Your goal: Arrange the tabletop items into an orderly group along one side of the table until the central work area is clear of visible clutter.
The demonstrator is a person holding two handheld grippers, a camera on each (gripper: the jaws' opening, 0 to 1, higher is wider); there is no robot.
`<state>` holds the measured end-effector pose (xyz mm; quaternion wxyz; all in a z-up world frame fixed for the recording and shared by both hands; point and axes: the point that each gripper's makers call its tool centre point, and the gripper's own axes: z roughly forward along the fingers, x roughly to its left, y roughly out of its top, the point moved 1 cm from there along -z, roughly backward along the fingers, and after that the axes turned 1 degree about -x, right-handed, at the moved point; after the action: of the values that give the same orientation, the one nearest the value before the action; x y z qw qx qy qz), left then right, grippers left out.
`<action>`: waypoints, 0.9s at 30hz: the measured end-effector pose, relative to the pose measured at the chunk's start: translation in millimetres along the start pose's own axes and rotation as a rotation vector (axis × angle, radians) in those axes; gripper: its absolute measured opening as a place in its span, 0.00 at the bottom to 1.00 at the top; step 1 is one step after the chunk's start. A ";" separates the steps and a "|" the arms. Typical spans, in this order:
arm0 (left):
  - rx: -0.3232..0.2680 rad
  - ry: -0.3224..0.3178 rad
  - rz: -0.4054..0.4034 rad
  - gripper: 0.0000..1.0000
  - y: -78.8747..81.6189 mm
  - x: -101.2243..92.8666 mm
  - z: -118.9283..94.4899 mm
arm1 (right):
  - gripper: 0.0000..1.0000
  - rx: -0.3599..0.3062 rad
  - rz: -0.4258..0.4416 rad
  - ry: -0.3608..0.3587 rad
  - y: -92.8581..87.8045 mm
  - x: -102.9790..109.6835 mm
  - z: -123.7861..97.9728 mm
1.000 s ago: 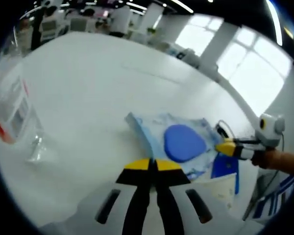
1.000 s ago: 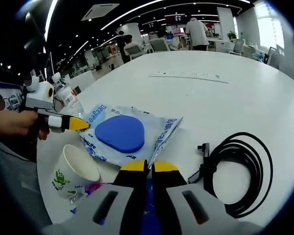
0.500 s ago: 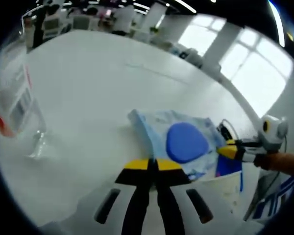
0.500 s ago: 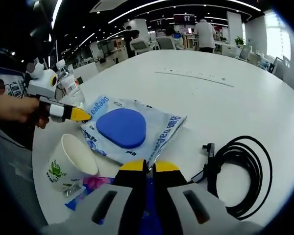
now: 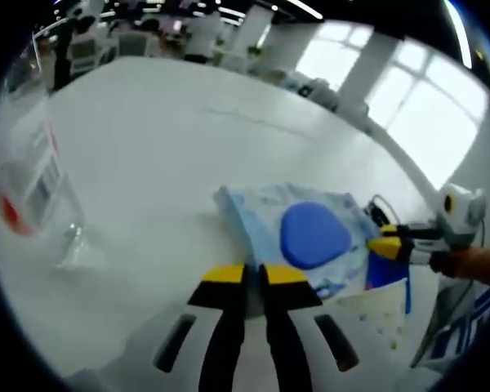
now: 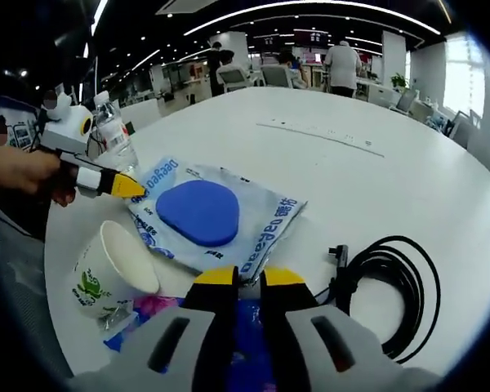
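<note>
A blue and white wipes pack (image 6: 204,214) with a blue oval lid lies on the white table (image 6: 327,171). My left gripper (image 5: 255,276) is shut and empty, its yellow tips at the pack's (image 5: 310,233) corner. A hand holds this left gripper (image 6: 118,186) beside the pack's left end. My right gripper (image 6: 249,278) is shut, with its tips at the pack's near edge. A blue and pink packet (image 6: 143,314) lies under it. The right gripper (image 5: 384,245) comes in from the right, over that packet (image 5: 384,276). A paper cup (image 6: 114,273) with a green print lies on its side next to the pack.
A clear water bottle (image 5: 28,188) stands on the left; that bottle (image 6: 113,139) is behind the left gripper. A coiled black cable (image 6: 392,290) lies to the right of the pack. A flat white strip (image 6: 318,135) lies far across the table. People and desks fill the background.
Both views have shifted slightly with the hands. The pack, cup, cable and bottle keep their places on the table.
</note>
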<state>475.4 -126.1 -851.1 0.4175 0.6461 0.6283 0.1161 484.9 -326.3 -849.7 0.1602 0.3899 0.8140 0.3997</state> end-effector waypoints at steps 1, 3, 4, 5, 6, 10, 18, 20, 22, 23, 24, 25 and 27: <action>-0.001 0.001 0.005 0.05 0.2 0.4 -1.0 | 0.13 -0.005 -0.007 -0.009 0.7 -1.3 -1.2; -0.003 0.004 0.016 0.06 0.9 0.7 -3.3 | 0.15 -0.019 0.002 -0.023 3.3 -4.0 -4.7; -0.010 0.003 0.027 0.07 2.1 -0.2 -5.9 | 0.16 -0.027 0.015 -0.025 5.0 -5.0 -6.2; -0.012 0.002 0.029 0.08 2.8 -0.7 -7.4 | 0.17 -0.037 0.028 -0.033 7.5 -6.4 -8.9; -0.014 0.000 0.032 0.09 3.4 -1.3 -9.1 | 0.18 -0.051 0.036 -0.041 10.5 -7.7 -11.7; -0.030 -0.009 0.065 0.11 6.1 -4.0 -19.0 | 0.25 -0.090 0.073 -0.059 17.6 -7.1 -20.9; -0.051 -0.058 0.086 0.21 -3.1 -21.5 -38.9 | 0.37 -0.152 0.089 -0.081 23.2 7.3 -43.3; -0.047 -0.070 0.097 0.23 -6.2 -26.9 -40.8 | 0.42 -0.160 0.098 -0.086 23.0 8.9 -47.0; -0.030 -0.092 0.084 0.29 -9.9 -35.1 -43.0 | 0.46 -0.169 0.119 -0.095 22.5 12.1 -53.9; -0.030 -0.101 0.076 0.32 -10.2 -37.7 -43.6 | 0.48 -0.171 0.126 -0.098 22.0 13.1 -56.1; -0.036 -0.109 0.072 0.33 -9.8 -40.4 -44.5 | 0.49 -0.174 0.130 -0.100 21.4 14.2 -58.1; -0.034 -0.116 0.073 0.34 -10.8 -44.3 -46.5 | 0.51 -0.180 0.138 -0.101 20.5 15.7 -60.9; -0.028 -0.124 0.084 0.34 -13.6 -50.6 -49.4 | 0.53 -0.189 0.152 -0.107 18.8 19.1 -66.2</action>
<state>423.1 -154.5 -810.6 0.4595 0.6720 0.5718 0.1020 444.2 -339.5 -792.4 0.2084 0.4545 0.7312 0.4641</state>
